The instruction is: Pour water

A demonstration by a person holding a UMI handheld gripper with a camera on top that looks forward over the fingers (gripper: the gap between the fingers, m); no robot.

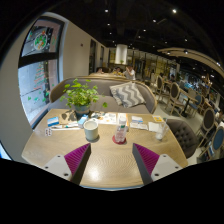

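Observation:
My gripper (112, 160) hangs open above the near end of a light wooden table (110, 165), its two magenta pads (76, 157) spread wide with only bare tabletop between them. Beyond the fingers a white cup (91, 129) stands left of centre on the table. A small clear glass (121, 133) sits on a red coaster right of it. Another white cup (157, 130) is farther right. Nothing is held.
A potted green plant (79, 97) stands at the table's far left beside papers and cards (65, 122). A grey sofa with a patterned cushion (127, 94) runs behind the table. Chairs (178, 97) and a further seating area lie to the right.

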